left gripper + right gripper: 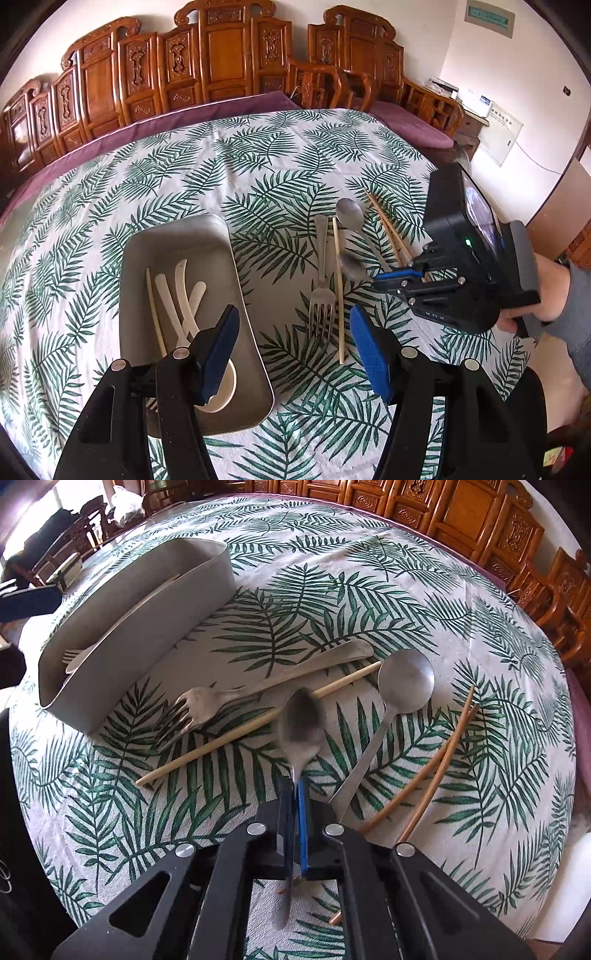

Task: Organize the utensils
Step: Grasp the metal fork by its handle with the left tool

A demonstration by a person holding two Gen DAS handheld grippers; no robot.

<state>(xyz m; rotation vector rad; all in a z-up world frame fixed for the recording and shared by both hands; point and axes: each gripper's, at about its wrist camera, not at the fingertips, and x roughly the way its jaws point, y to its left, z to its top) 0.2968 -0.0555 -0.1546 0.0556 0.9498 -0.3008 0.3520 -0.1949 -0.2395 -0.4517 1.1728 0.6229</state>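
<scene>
A: Entry. Your right gripper [295, 797] has its fingers clamped on the handle of the small metal spoon [300, 722]. The bowl is blurred and seems raised off the cloth, though I cannot tell for certain.

B: And my left?

A: Your left gripper [293, 350] hovers with its fingers apart and nothing between them, over the near right corner of the tray [177, 236].

B: What counts as done?

A: The tray sits toward the left side of the surface [258, 147]. In it lie pale utensils: a pale spoon [221, 384], a thin pale stick [155, 310], and two or three other pale handles that overlap. The right wrist view also shows pale fork tines at the tray's near end. I judge that part sorted.

B: What is left?

A: To the right of the tray, on the cloth: the metal fork [321, 273], a single pale chopstick [338, 288] touching it, the large round metal spoon [405, 681], and a pair of brown chopsticks [436, 768] nearer the right edge. With the spoon you hold, that makes five items, counting the pair as one.

B: So how far along?

A: Roughly halfway, by my estimate. The held spoon has yet to cross to the tray, then four items remain.
</scene>
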